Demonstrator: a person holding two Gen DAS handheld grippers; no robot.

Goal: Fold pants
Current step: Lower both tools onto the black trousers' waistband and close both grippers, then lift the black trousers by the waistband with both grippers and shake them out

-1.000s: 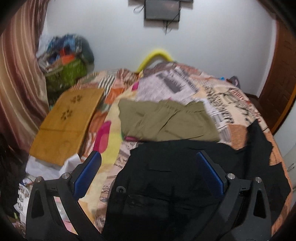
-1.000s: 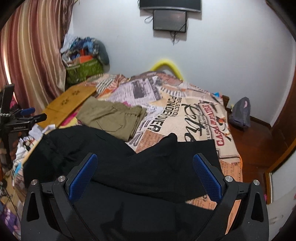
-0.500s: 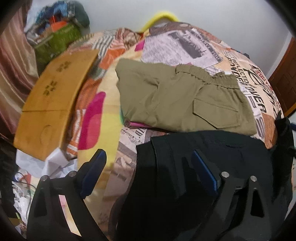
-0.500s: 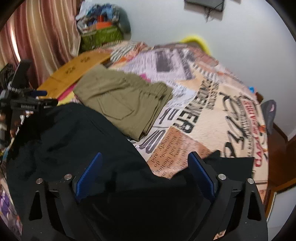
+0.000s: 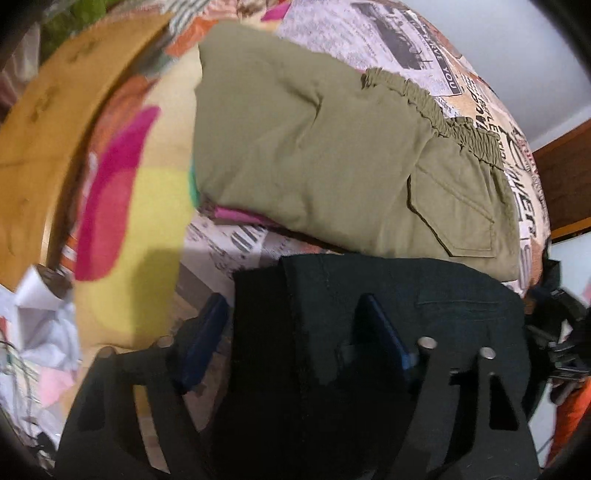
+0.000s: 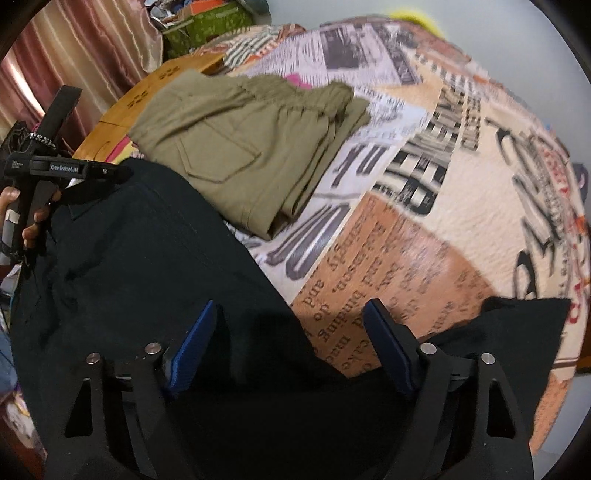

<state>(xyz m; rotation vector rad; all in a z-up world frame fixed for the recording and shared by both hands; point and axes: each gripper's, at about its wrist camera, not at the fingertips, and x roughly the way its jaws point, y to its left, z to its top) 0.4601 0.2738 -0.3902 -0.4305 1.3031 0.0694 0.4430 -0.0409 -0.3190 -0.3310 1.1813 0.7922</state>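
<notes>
Black pants (image 5: 388,306) (image 6: 147,266) lie spread on the printed bedspread (image 6: 424,229), near the bed's front edge. My left gripper (image 5: 291,336) is open, low over the black pants' waist corner, its fingers straddling the cloth edge. My right gripper (image 6: 291,339) is open just above the black cloth, with a pant leg end (image 6: 517,332) at the right. A folded olive-green pair of pants (image 5: 332,155) (image 6: 251,147) lies beyond the black pair. The left gripper body (image 6: 55,170), held by a hand, shows at the left of the right wrist view.
A wooden board (image 5: 55,122) (image 6: 147,96) lies at the bed's left side. Crumpled white paper (image 5: 40,325) sits below it. A striped curtain (image 6: 74,55) and a green box (image 6: 210,26) stand at the back left. A wooden door (image 5: 569,177) is at right.
Both grippers have dropped down and forward close to the black pants. The view tilted down toward the bed. Both jaws have narrowed somewhat but stay open.
</notes>
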